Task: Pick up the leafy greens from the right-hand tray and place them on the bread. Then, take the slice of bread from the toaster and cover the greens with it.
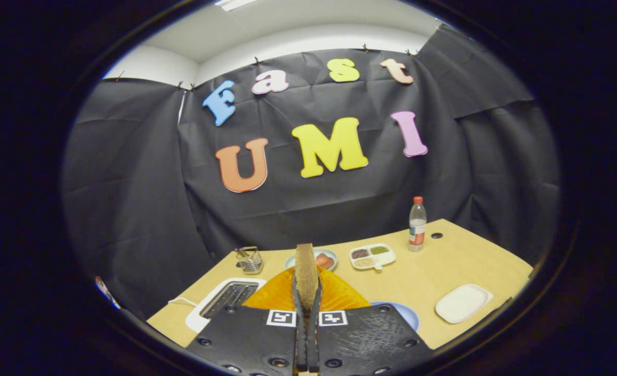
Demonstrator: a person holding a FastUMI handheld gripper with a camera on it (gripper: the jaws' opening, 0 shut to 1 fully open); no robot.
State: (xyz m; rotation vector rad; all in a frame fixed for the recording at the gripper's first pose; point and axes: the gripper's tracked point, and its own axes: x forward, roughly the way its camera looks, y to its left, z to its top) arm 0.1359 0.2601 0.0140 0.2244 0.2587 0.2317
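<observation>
My gripper [306, 295] is shut on a slice of bread [306, 269], which stands upright and edge-on between the two black fingers [297, 313], its brown crust rising above them. The white toaster [224, 298] sits on the table just left of the fingers, its slots dark. Directly beyond the fingers and partly hidden by them lies an orange ribbed object [339, 295] over a blue plate [405, 313]. I cannot tell what lies on top of it.
A white rectangular tray [463, 303] lies to the right on the wooden table [465, 261]. Farther back stand a plastic bottle [417, 224], a divided dish of condiments [372, 256], a small plate with red pieces [323, 259] and a wire rack [249, 260].
</observation>
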